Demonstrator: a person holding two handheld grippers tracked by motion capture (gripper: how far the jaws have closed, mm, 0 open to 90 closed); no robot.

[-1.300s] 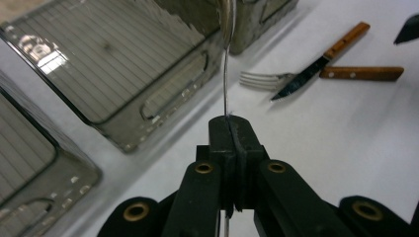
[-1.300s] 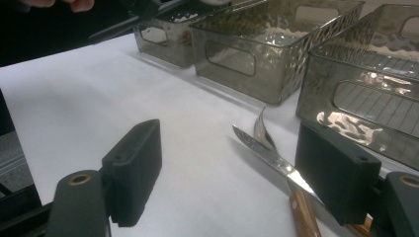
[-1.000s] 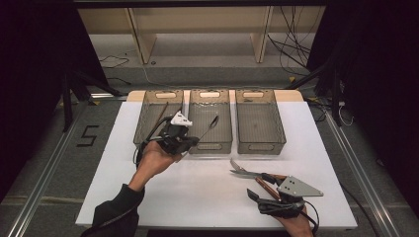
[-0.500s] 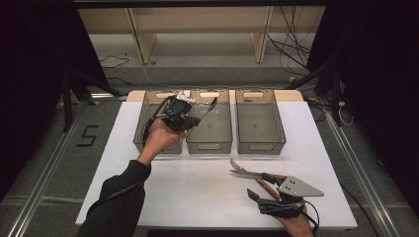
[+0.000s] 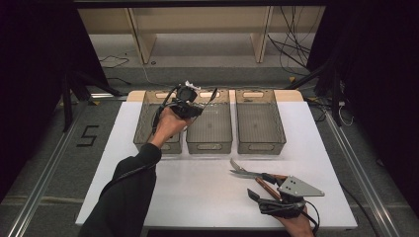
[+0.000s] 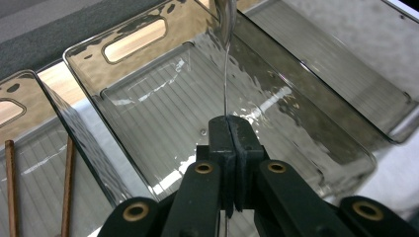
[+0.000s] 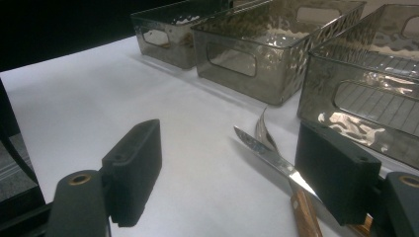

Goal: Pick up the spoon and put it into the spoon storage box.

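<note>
The left gripper (image 5: 197,101), jaws clamped on a spoon (image 6: 226,59), holds it handle-first over the middle bin (image 6: 276,123), bowl pointing away; the right gripper (image 7: 232,173) rests open.

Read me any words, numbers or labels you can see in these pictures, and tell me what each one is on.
"5": a dark numeral on the grey floor, left of the white table.
No readable text on the three bins, the cutlery or either gripper.
</note>
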